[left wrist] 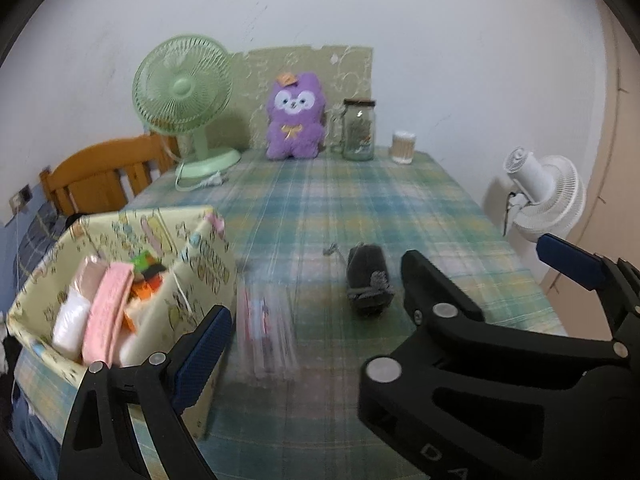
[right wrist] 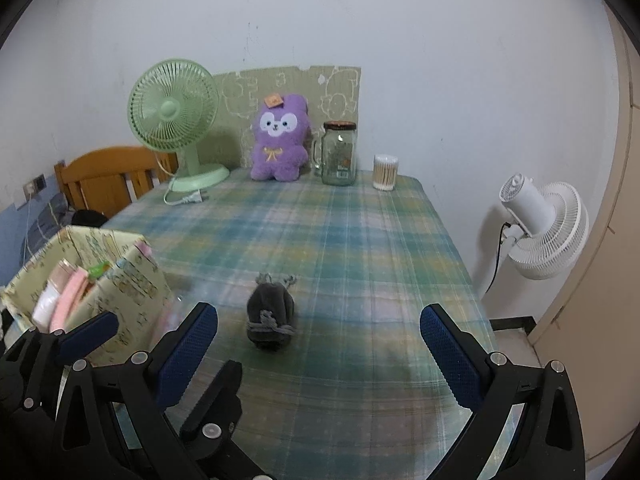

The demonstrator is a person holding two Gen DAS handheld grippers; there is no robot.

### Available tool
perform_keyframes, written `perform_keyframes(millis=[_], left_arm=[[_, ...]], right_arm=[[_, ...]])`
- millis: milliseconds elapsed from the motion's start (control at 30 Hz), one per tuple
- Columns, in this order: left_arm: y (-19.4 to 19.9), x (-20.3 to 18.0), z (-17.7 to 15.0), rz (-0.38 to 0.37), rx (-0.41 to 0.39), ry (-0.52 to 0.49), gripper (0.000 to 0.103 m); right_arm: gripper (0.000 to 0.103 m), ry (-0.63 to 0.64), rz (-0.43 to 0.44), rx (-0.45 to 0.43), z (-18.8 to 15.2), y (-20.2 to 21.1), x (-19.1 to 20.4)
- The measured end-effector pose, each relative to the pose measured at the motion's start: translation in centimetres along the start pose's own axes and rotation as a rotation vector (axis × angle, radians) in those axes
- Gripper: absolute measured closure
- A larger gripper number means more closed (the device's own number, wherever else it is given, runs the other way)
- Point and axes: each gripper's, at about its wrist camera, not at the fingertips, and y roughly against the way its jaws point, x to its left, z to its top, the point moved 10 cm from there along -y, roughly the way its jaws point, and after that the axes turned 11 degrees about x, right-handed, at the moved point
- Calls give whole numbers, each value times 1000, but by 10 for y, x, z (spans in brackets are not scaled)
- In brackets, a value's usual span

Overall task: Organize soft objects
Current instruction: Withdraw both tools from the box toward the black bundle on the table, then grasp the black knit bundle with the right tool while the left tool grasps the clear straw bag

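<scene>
A dark grey drawstring pouch (left wrist: 370, 284) (right wrist: 270, 318) lies on the plaid tablecloth, near the front. To its left stands a cartoon-print fabric box (left wrist: 200, 264) (right wrist: 132, 284) holding pink, white and orange soft items. Beside the box a clear packet (left wrist: 266, 328) with pink stripes shows only as a blur. My right gripper (right wrist: 320, 314) (left wrist: 480, 250) is open and holds nothing, with the pouch just ahead and left of its centre. My left gripper (left wrist: 316, 332) is open beside the box, and its right finger is mostly hidden by the right gripper crossing it. A purple plush (left wrist: 296, 120) (right wrist: 278, 140) sits at the far edge.
At the back of the table stand a green desk fan (right wrist: 174, 120) with its loose cord, a glass jar (right wrist: 339, 154) and a cotton-swab tub (right wrist: 385, 172). A white floor fan (right wrist: 544, 228) is off the right edge. A wooden chair (right wrist: 108, 176) is at the left.
</scene>
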Motion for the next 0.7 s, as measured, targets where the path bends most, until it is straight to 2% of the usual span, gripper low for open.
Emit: perform_keyframes(millis=[133, 267, 400, 500, 700], left_arm=[[-7, -3, -3, 47, -7, -14, 9], [-21, -5, -12, -10, 61, 48, 11], [-32, 2, -17, 50, 75, 61, 11], [-38, 8, -22, 92, 84, 78, 18], [-46, 16, -25, 130, 98, 90, 24]], right_arm=[[0, -9, 24, 37, -7, -17, -4], [0, -30, 58, 68, -13, -28, -7], [0, -10, 45, 84, -17, -40, -6], [0, 9, 54, 110, -22, -50, -3], [0, 41, 74, 140, -25, -65, 4]])
